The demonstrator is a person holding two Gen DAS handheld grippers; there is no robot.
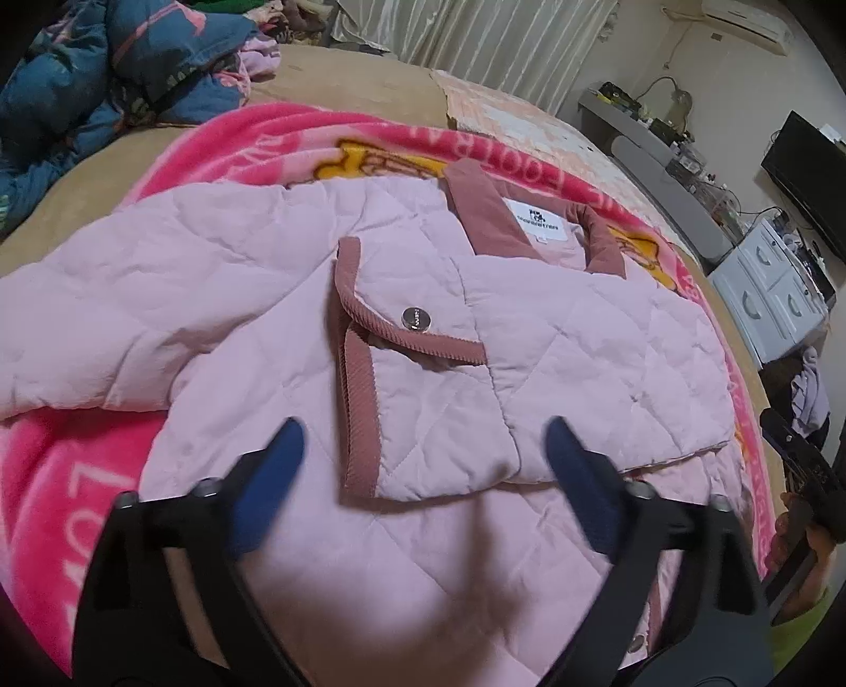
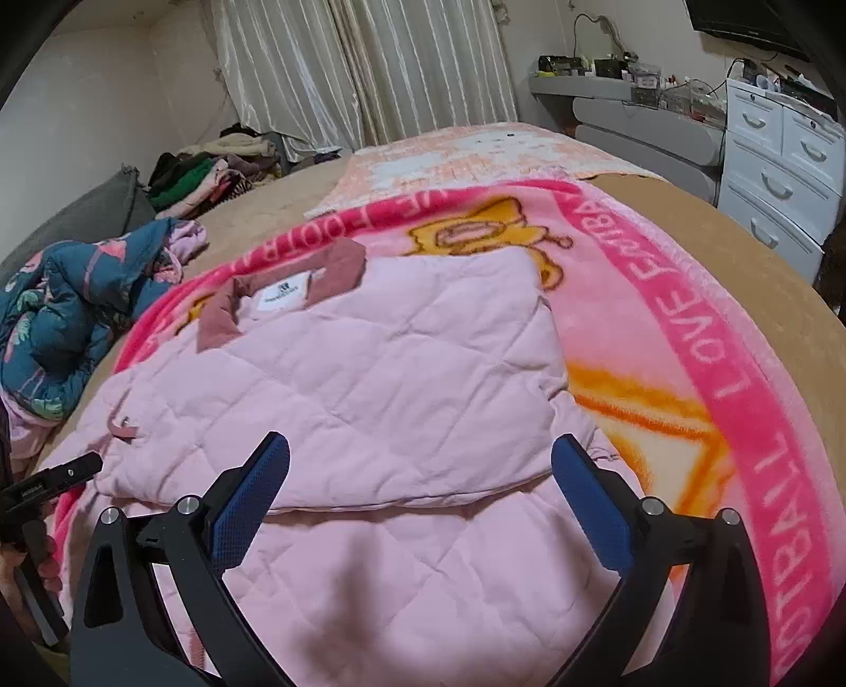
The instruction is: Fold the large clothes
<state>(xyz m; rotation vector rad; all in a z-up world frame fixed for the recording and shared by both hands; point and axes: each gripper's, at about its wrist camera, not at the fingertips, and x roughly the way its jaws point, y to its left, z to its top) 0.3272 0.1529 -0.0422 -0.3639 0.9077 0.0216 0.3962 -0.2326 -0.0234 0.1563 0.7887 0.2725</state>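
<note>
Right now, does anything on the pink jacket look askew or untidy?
Mostly neat. On the pink jacket, the snap-button flap curls up at its corduroy edge, and the dark pink collar lies unevenly.

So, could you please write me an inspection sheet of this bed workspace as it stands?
Surface: bed with tan cover; pink fleece blanket spread on it.
Job's things: pink quilted jacket lying on the blanket, partly folded, collar away from the cameras, snap button showing.
Clutter: blue floral garment bunched on the bed; clothes pile by the curtain.
Grippers: left gripper open above the jacket, holding nothing; right gripper open, holding nothing.
Cables: wires along the wall above the grey shelf.
Surroundings: curtains, white drawer unit, air conditioner.
</note>
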